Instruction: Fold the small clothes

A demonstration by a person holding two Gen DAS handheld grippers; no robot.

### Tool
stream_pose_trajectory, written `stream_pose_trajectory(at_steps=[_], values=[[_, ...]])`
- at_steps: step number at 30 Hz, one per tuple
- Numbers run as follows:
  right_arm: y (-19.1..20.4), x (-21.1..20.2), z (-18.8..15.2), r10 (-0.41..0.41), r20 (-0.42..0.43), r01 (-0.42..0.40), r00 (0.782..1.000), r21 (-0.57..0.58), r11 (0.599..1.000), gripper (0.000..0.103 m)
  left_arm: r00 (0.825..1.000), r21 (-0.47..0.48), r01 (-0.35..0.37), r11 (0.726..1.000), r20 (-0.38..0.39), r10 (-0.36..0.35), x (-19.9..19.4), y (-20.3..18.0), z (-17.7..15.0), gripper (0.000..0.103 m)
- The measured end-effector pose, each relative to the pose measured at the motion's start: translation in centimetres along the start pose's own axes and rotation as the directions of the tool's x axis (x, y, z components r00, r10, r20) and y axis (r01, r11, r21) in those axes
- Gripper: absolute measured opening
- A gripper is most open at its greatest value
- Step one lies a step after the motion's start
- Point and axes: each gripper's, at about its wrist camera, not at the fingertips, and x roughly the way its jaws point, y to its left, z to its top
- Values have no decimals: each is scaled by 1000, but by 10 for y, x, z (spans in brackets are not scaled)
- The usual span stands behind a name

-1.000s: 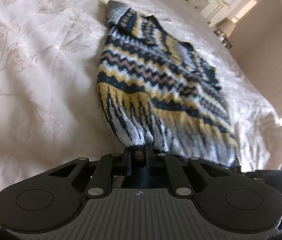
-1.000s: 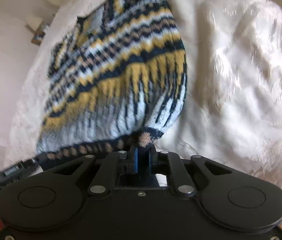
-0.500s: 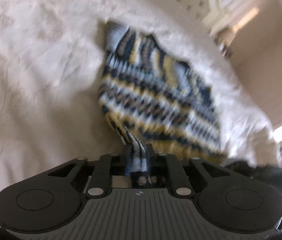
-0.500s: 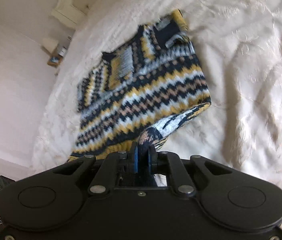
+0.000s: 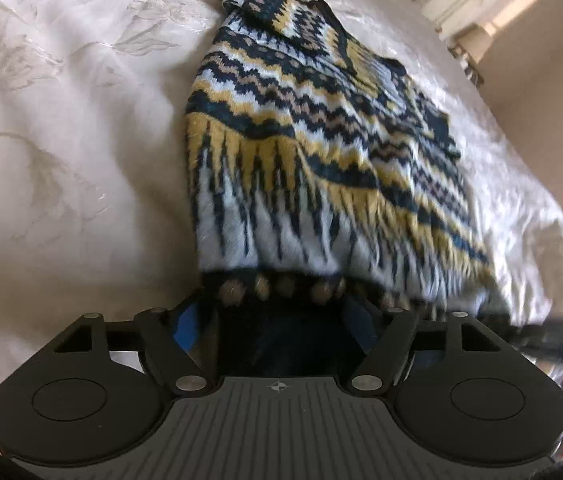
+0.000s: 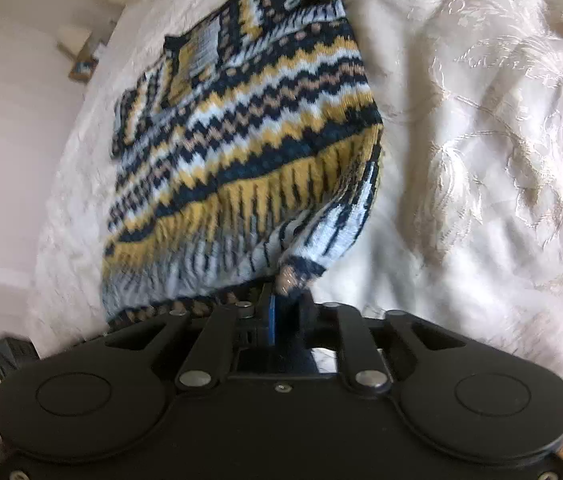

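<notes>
The left gripper (image 5: 277, 312) jaws are spreading, releasing the sweater (image 5: 321, 152) hem; the right gripper (image 6: 287, 312) jaws are easing yet pinching its corner, laying it flat on the bed (image 5: 61, 140).

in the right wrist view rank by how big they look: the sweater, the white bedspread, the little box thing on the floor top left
1. white bedspread, fills most of the frame
2. sweater, though its nearness to the camera inflates it
3. box on the floor, tiny, but far off, so its true size is unsure
</notes>
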Motion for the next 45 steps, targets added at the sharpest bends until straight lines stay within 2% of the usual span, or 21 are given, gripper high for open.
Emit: stream_pose_trajectory(at_steps=[1, 2, 3, 4, 5, 7, 8, 10, 11, 14, 17, 23, 26, 29, 31, 33, 35, 37, 40, 41, 45], values=[[-1, 2, -1, -13, -7, 13, 1000, -17, 1000, 28, 1000, -10, 9, 1000, 4, -8, 1, 1, 2, 71], [-2, 6, -1, -28, -20, 27, 999, -29, 999, 40, 1000, -10, 12, 1000, 6, -12, 0, 1, 2, 70], [-4, 8, -2, -41, -31, 40, 999, -37, 999, 53, 1000, -7, 11, 1000, 7, -11, -2, 1, 1, 63], [-5, 10, -3, -47, -37, 45, 998, -44, 998, 57, 1000, -4, 10, 1000, 12, -9, -4, 2, 0, 51], [-6, 13, -4, -44, -44, 42, 998, -50, 998, 59, 1000, -11, 10, 1000, 16, -10, -6, 4, -1, 45], [-7, 17, -5, -30, -60, 27, 998, -51, 998, 58, 999, -52, 37, 998, 19, -36, -11, 11, -1, 26], [-6, 19, -6, -26, -67, 22, 997, -55, 998, 57, 999, -68, 50, 996, 19, -49, -13, 11, -1, 24], [-3, 22, -7, -6, -84, 0, 996, -68, 998, 29, 998, -64, 65, 996, 16, -64, -17, 10, 1, 18], [-2, 23, -7, 2, -91, -8, 996, -68, 998, 18, 997, -52, 71, 996, 11, -71, -20, 7, 3, 17], [5, 9, -1, 79, -54, -80, 995, -30, 996, 18, 995, -75, 102, 992, 21, -100, -30, 3, 13, 12], [18, -13, 14, 157, 16, -157, 987, -17, 987, 18, 985, -90, 151, 984, 92, -143, -48, -4, 32, 11], [44, -46, 60, 268, 154, -268, 951, -24, 963, 18, 951, -36, 206, 978, 241, -191, -70, -26, 91, 11], [48, -44, 85, 288, 202, -296, 936, 10, 955, 18, 943, -1, 169, 986, 292, -162, -68, -33, 117, 11], [49, -36, 108, 286, 220, -304, 933, 54, 951, 18, 955, 105, 40, 994, 290, -69, -59, -43, 130, 18], [52, -27, 120, 250, 208, -267, 946, 55, 962, 18, 964, 223, -46, 974, 267, -16, -52, -49, 126, 32], [52, -17, 127, 234, 192, -250, 953, 64, 966, 18, 974, 292, -95, 952, 225, 28, -45, -52, 116, 33], [50, -6, 135, 220, 188, -239, 957, 87, 967, 18, 981, 378, -132, 916, 183, 65, -39, -56, 98, 33], [47, 3, 141, 215, 181, -236, 960, 110, 965, 18, 983, 483, -165, 860, 149, 104, -35, -60, 77, 41], [49, 10, 148, 205, 162, -224, 965, 108, 968, 18, 981, 617, -193, 763, 102, 166, -29, -66, 42, 43], [50, 12, 150, 206, 157, -225, 966, 110, 968, 18, 979, 643, -200, 739, 95, 182, -29, -66, 33, 43], [51, 16, 151, 206, 141, -222, 968, 111, 969, 18, 964, 691, -250, 679, 109, 243, -25, -62, 9, 47]])
